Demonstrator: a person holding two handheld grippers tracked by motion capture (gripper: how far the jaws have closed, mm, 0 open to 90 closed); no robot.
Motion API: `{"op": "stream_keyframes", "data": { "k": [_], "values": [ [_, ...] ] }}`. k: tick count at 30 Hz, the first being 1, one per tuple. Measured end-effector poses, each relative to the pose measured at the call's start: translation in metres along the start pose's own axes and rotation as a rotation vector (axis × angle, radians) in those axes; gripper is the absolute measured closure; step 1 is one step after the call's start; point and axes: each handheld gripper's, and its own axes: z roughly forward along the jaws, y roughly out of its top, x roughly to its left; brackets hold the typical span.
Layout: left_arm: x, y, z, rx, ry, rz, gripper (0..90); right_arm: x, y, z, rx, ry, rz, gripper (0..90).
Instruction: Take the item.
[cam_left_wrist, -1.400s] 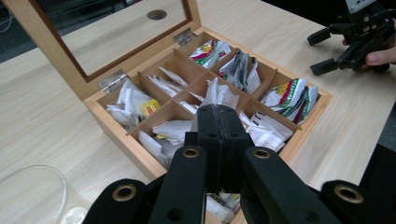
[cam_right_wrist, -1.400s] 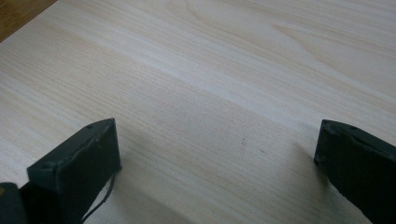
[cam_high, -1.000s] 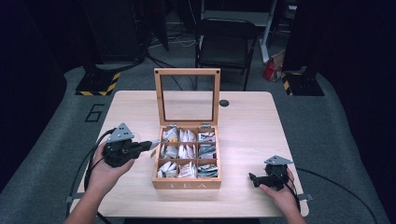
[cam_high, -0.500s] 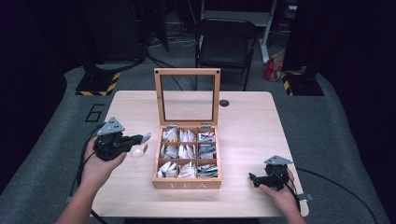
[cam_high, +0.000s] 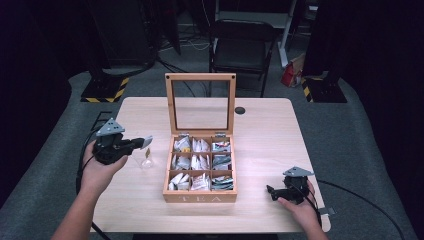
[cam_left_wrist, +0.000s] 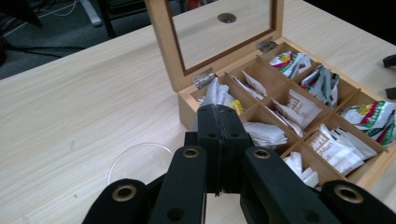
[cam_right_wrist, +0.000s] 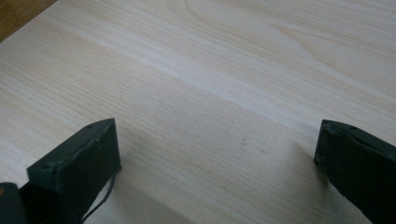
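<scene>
High view: the left gripper (cam_high: 142, 143), clenched on a white paper tea bag (cam_high: 145, 142), hangs above a clear glass cup (cam_high: 146, 161) left of the open wooden tea box (cam_high: 200, 196) on the pale wooden counter (cam_high: 260, 125). Left gripper view: jaws pressed together over the cup's rim (cam_left_wrist: 140, 149). Right gripper view: the right gripper (cam_right_wrist: 217, 158) is released, resting on bare counter.

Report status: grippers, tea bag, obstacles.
Left gripper shut on tea bag, above glass cup. Right gripper open, resting. Tea box alongside; path clear.
</scene>
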Motion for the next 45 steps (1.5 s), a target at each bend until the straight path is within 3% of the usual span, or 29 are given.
{"op": "stream_keyframes", "data": {
  "k": [21, 30, 45],
  "values": [
    [0.026, 0.004, 0.003, 0.021, 0.061, -0.038, 89.6, 0.0, 0.0, 0.0, 0.0, 0.0, 0.0, 0.0],
    [0.033, -0.004, 0.011, 0.025, 0.082, -0.057, 89.7, 0.0, 0.0, 0.0, 0.0, 0.0, 0.0, 0.0],
    [0.038, -0.019, 0.026, 0.049, 0.073, -0.096, 89.6, 0.0, 0.0, 0.0, 0.0, 0.0, -0.001, 0.0]
  ]
}}
